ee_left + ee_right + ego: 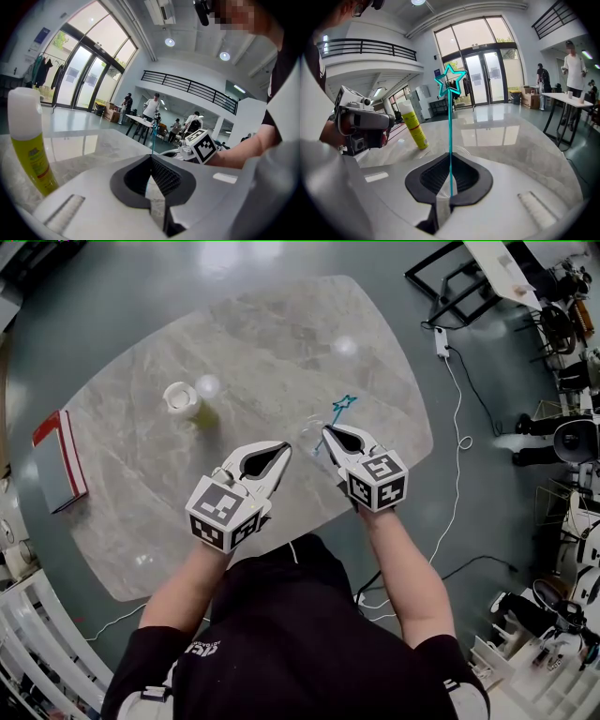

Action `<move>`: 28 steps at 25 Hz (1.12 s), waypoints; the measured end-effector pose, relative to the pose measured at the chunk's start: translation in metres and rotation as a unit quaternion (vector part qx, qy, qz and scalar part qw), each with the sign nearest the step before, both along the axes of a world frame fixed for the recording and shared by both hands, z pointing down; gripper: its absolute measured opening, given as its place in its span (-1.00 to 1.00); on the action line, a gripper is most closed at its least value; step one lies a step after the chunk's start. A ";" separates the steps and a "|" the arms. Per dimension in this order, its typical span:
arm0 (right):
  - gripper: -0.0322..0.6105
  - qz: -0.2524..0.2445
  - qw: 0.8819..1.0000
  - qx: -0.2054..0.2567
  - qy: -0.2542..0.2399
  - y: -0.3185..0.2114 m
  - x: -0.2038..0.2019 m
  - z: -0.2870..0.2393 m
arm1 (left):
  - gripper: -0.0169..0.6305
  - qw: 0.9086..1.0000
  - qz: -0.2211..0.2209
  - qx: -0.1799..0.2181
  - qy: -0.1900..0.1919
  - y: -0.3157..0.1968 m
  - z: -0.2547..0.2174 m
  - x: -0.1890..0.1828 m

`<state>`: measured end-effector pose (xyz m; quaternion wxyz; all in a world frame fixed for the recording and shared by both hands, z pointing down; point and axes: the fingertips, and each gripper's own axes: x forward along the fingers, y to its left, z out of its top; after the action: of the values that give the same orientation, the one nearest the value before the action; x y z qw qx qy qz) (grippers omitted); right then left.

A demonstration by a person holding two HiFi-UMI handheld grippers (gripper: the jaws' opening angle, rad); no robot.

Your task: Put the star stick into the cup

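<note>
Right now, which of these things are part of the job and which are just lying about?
In the job: star stick, gripped by the right gripper; clear cup.
Lying about: yellow bottle; red-edged book.

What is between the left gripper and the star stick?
A clear cup stands there on the table, just past the left gripper. The right gripper holds the star stick beside it. The head view shows this faintly.
</note>
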<state>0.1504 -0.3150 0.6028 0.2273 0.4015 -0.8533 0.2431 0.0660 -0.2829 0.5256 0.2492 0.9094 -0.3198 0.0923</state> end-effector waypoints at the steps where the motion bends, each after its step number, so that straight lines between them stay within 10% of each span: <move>1: -0.81 -0.001 1.000 -0.001 0.001 0.000 0.000 0.000 | -0.94 1.000 0.000 -0.001 0.000 0.001 0.000 0.000; 28: -0.74 -0.009 1.000 -0.001 -0.010 0.003 -0.010 -0.003 | -0.94 1.000 -0.006 -0.016 0.005 0.001 0.007 -0.008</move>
<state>0.1402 -0.3125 0.5996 0.2217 0.3912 -0.8587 0.2458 0.0575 -0.2820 0.5324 0.2657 0.9040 -0.3222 0.0913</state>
